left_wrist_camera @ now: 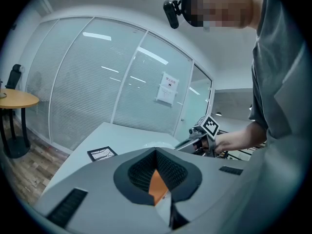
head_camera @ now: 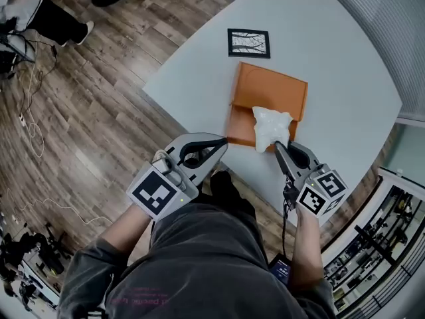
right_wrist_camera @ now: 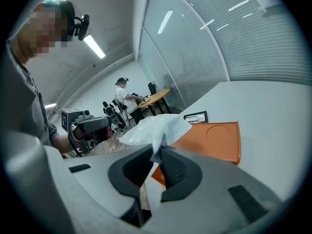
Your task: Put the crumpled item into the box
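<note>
A flat orange box (head_camera: 272, 88) lies on the white table (head_camera: 345, 78). My right gripper (head_camera: 279, 145) is shut on a crumpled white item (head_camera: 271, 126), which hangs over the box's near part. In the right gripper view the crumpled item (right_wrist_camera: 156, 126) bulges up out of the right gripper (right_wrist_camera: 157, 152), with the orange box (right_wrist_camera: 214, 140) just beyond it. My left gripper (head_camera: 222, 143) is shut, its tips meeting at the box's near left corner. Whether it pinches the box I cannot tell. In the left gripper view, orange shows through the gap behind the left gripper's (left_wrist_camera: 156, 151) tips.
A black-framed picture card (head_camera: 249, 43) lies on the table beyond the box. The table's near edge runs just under both grippers, with wooden floor (head_camera: 86, 111) and cables to the left. Glass walls with blinds (left_wrist_camera: 97, 82) surround the room. A round wooden table (left_wrist_camera: 14, 100) stands further off.
</note>
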`<move>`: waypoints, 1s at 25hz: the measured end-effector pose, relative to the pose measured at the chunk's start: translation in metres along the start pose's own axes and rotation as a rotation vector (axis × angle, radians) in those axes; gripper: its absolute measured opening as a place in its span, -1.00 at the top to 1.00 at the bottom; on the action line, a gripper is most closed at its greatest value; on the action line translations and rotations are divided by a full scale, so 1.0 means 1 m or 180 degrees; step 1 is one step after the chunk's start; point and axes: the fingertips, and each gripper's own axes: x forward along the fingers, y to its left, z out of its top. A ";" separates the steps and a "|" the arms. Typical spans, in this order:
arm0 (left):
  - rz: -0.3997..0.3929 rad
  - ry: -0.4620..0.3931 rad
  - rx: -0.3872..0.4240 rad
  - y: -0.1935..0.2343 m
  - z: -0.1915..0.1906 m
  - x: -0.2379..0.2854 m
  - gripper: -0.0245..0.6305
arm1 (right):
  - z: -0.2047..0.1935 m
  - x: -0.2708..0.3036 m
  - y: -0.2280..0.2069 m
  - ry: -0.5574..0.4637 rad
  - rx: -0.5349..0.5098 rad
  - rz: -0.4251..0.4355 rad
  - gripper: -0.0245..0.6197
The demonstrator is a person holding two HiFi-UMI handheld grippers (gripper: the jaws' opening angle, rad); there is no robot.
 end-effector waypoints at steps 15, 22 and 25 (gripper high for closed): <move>0.0004 0.0049 -0.0168 0.033 -0.020 -0.002 0.89 | -0.056 0.051 -0.026 0.0634 0.0076 -0.0008 0.80; 0.0050 0.0051 -0.0229 0.041 -0.026 -0.006 0.89 | -0.088 0.065 -0.041 0.0970 0.0128 -0.0003 0.80; 0.0072 0.0048 -0.0245 0.044 -0.028 -0.008 0.89 | -0.095 0.069 -0.050 0.1081 0.0143 -0.0038 0.80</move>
